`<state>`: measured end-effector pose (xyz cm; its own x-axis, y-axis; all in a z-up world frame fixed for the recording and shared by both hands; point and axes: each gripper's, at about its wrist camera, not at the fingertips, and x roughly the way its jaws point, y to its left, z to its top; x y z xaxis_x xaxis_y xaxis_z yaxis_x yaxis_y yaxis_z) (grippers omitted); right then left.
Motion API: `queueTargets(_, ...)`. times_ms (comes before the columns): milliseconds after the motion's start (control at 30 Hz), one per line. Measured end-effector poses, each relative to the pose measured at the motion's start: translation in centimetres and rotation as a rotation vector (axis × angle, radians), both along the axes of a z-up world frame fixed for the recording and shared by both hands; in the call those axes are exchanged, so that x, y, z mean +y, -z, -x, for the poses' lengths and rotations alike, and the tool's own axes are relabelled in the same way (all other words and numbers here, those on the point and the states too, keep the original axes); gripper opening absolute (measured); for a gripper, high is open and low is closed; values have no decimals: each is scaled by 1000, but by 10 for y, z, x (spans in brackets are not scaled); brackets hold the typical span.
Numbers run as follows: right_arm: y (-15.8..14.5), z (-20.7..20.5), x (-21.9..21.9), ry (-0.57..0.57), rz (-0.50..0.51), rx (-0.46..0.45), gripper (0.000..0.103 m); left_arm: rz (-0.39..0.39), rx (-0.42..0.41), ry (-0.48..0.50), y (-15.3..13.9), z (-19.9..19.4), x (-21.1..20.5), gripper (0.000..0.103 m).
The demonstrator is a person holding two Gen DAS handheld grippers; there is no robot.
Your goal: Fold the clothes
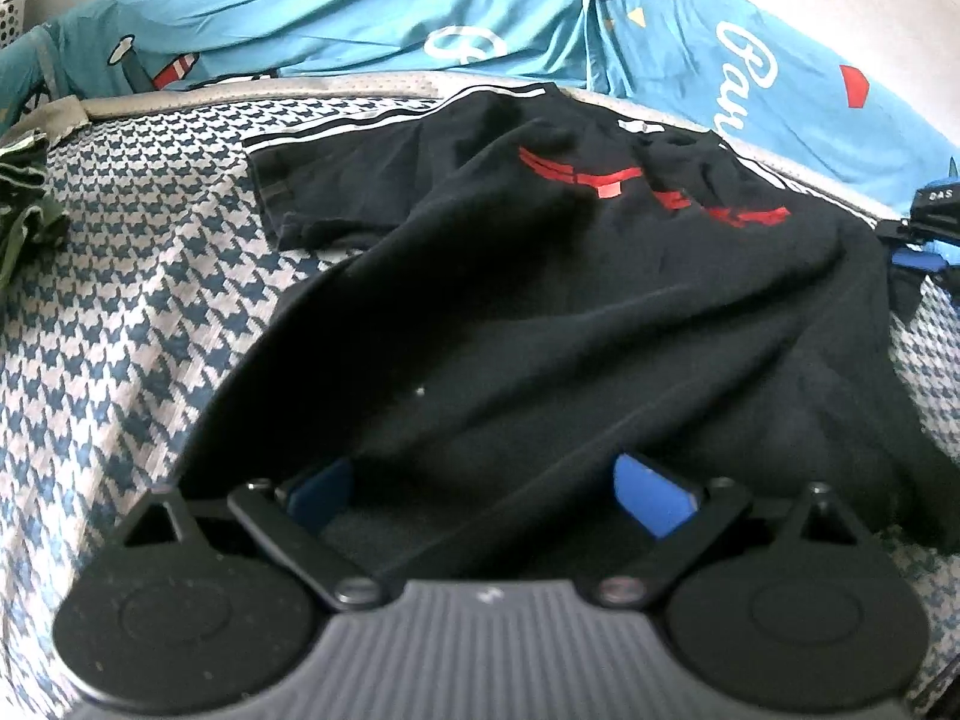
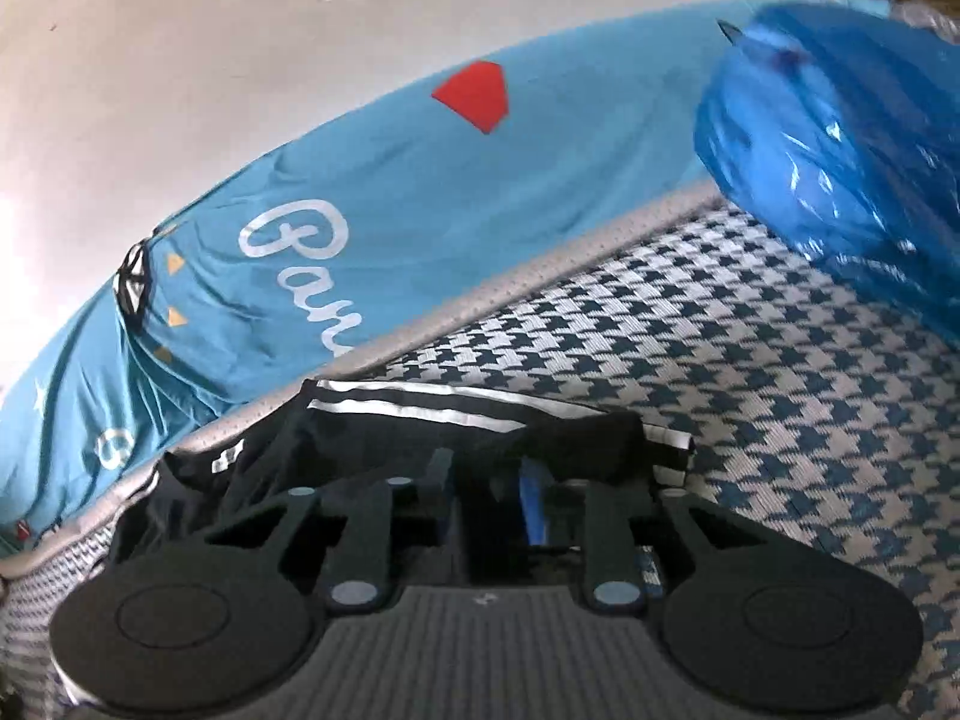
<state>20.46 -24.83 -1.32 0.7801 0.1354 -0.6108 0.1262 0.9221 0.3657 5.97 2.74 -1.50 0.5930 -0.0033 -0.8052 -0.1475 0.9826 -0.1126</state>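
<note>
While the black shirt (image 1: pixel 540 312) lies spread across the houndstooth mattress (image 1: pixel 150 312), its collar and red print toward the far edge and its hem toward the person, its long axis runs straight away from the left gripper (image 1: pixel 480 480). That gripper sits at the hem — jaws set wide, blue pads on either side of a raised fold, though whether they pinch it cannot be told, since dark cloth hides the tips. A green garment (image 1: pixel 24 198) sits bunched at the left edge. At the far right corner of the shirt, the right gripper (image 2: pixel 480 504) has its jaws drawn nearly together around the striped sleeve (image 2: pixel 456 414) — it looks clamped on it. So the sleeve fold falls to the right hand, moving leftward across the shirt's body. A blue bag (image 2: pixel 840 138) rests farther right.
</note>
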Motion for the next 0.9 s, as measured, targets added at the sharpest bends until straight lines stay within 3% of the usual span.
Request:
queueTargets(333,-19,38,-4,-185,32,9,32,-2,-22,-1,-4,-1,-2,98)
queueTargets(433,-22,56,0,-277,65,22,38,-2,-30,0,-6,-1,-2,98)
queueTargets(600,-21,92,-2,-377,92,32,57,-8,-44,1,-8,0,-2,98)
queueTargets(733,-13,119,-7,-410,95,60,59,-12,-47,-1,-9,1,-2,98)
queueTargets(900,-3,145,-5,-436,106,80,68,-17,-55,4,-10,2,-5,98)
